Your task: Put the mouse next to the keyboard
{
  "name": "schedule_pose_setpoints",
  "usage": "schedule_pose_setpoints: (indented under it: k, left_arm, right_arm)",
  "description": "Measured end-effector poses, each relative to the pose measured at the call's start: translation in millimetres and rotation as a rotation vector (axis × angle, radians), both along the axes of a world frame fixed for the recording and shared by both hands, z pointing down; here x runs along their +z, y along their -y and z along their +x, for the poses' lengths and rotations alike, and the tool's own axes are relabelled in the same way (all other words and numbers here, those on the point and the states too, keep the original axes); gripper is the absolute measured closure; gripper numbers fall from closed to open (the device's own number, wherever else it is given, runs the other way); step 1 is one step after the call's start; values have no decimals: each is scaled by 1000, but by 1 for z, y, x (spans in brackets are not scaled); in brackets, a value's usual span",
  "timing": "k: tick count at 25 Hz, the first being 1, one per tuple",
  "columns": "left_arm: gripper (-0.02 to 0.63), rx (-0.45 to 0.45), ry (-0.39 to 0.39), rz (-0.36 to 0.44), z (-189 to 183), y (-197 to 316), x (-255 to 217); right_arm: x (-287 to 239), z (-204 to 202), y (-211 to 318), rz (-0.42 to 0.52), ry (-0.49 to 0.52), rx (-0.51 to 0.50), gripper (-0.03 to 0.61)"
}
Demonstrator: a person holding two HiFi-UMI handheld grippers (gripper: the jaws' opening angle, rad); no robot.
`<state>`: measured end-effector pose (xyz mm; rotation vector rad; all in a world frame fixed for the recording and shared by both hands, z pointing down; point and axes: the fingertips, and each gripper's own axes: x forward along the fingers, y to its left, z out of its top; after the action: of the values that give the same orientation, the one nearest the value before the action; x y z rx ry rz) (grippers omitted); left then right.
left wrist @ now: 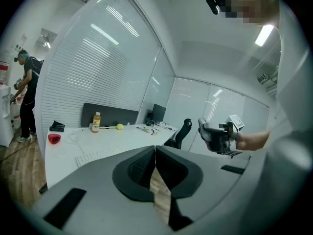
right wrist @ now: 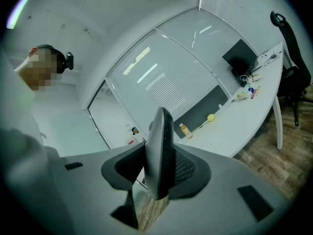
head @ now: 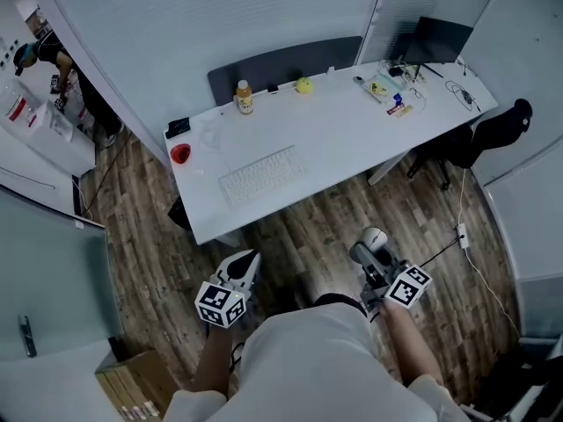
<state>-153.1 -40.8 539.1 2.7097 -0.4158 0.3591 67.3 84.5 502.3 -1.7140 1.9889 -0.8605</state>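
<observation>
Smooth grey mouse [right wrist: 157,146] tight in right hand-held gripper [right wrist: 159,166]; left hand-held gripper [left wrist: 155,166] clenched, empty; flat white keyboard [head: 262,176] near worktop [head: 352,139] front edge.

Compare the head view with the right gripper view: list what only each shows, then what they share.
Head view only: the left gripper, the keyboard and a red object on the desk. Right gripper view only: the pads of the right gripper pressing both sides of the mouse, held on edge. Both: the desk, the bottle, the yellow ball, the office chair and the mouse itself.
</observation>
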Motion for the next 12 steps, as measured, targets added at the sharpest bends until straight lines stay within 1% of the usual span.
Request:
schedule_pose_setpoints:
  k: [7,12]
  left_arm:
    - [594,-13,-21,-24,3,13,3]
    - [594,-36,-15,-34,2,21,5]
  right_arm:
    - [-3,2,22,7,8,-20,425]
    - [0,5,39,3,20,-38,425]
